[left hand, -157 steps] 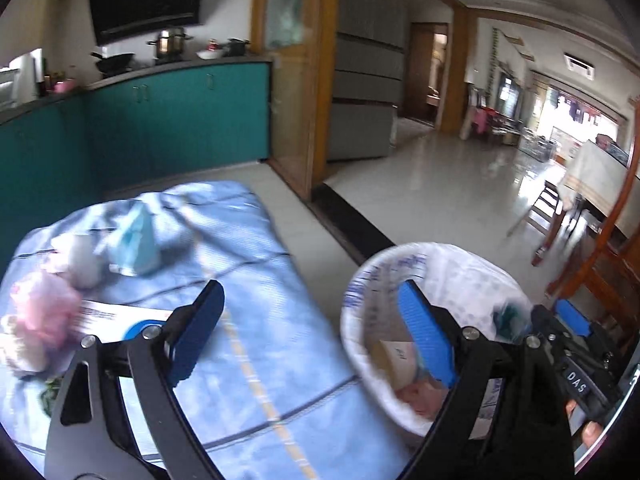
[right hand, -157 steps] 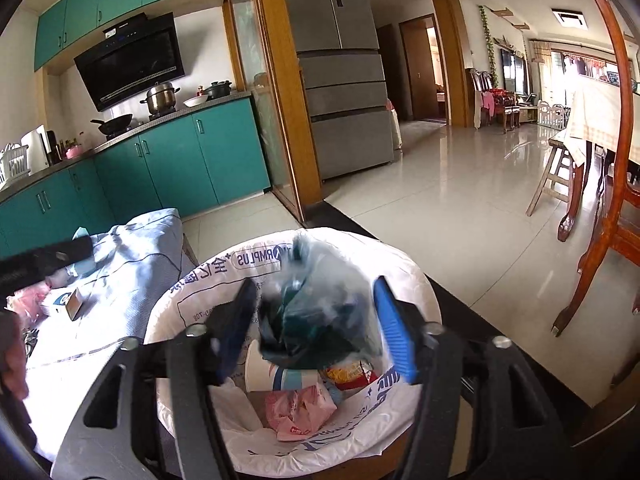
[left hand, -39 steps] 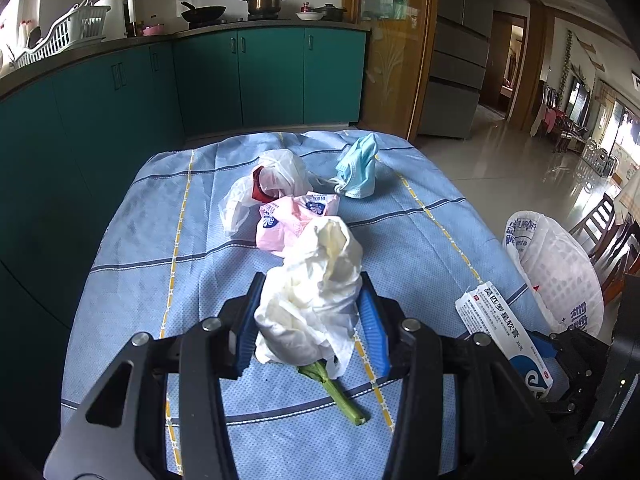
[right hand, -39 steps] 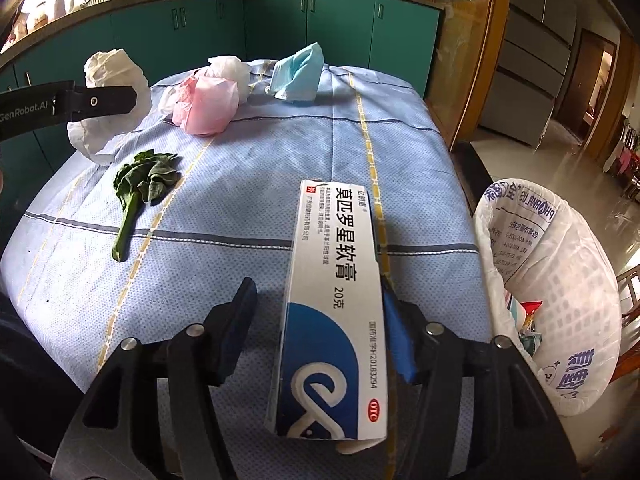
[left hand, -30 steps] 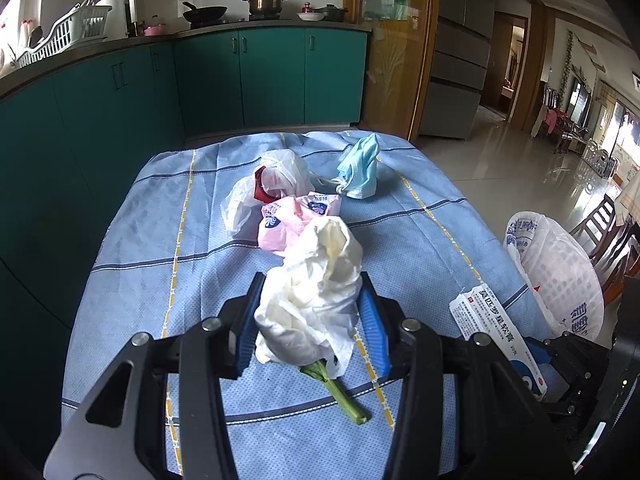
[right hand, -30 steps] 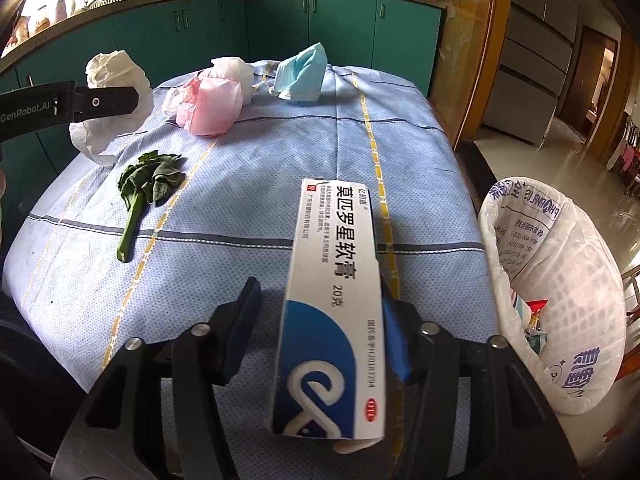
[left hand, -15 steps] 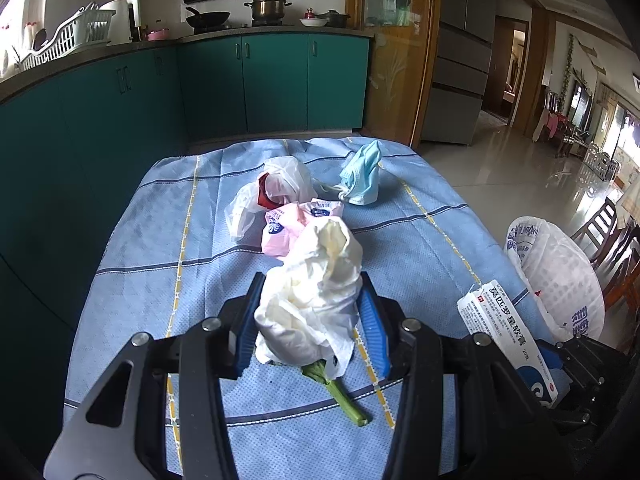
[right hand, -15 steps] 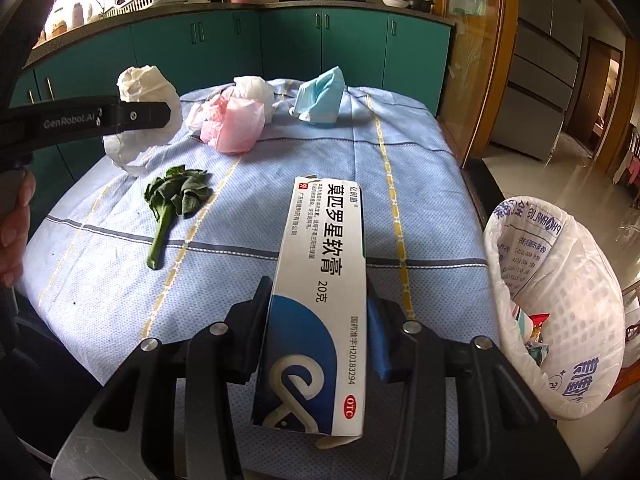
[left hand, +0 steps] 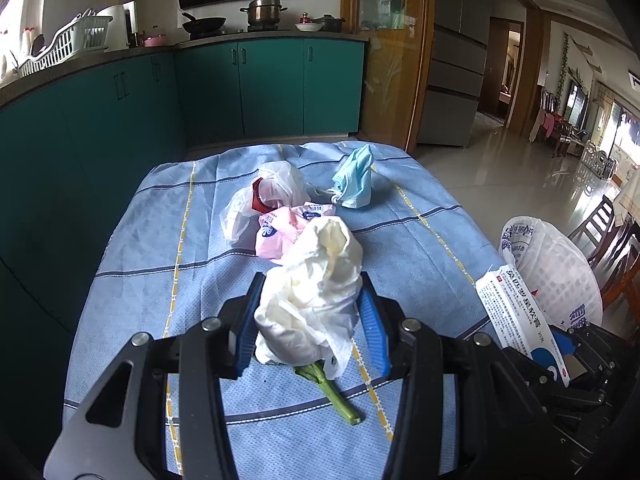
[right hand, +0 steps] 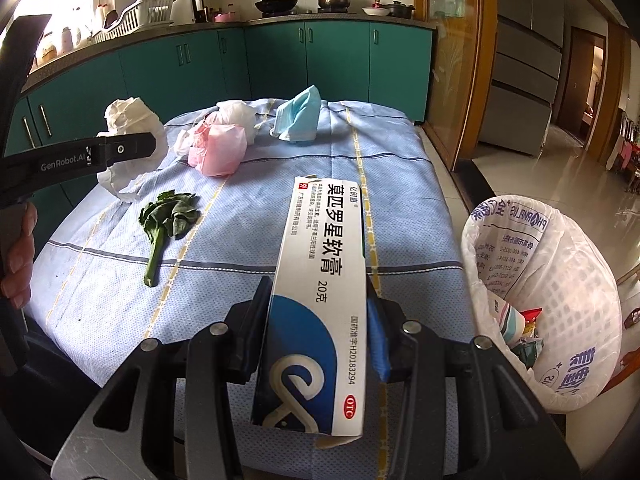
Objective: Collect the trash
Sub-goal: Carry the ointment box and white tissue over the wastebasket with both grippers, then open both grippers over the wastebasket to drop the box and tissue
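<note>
We see the left gripper (left hand: 314, 320) clamped on a crumpled white tissue (left hand: 316, 292) held above the table (left hand: 132, 264), over a green leaf stalk (right hand: 166, 224). The right gripper (right hand: 318, 320) grips a white-and-blue box (right hand: 320, 300), its jaws having just closed onto it. The lined bin (right hand: 560, 292) sits right of the table; a pink bag (right hand: 220, 150), white bag (left hand: 272, 192) and blue mask (right hand: 300, 118) lie at the far end.

Teal cabinets (left hand: 272, 88) behind, pot (left hand: 263, 9) and wok (left hand: 204, 24) on the counter, dish rack (left hand: 66, 46) at left.

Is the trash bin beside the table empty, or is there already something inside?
Not empty: colourful wrappers lie inside the white-lined trash bin.
</note>
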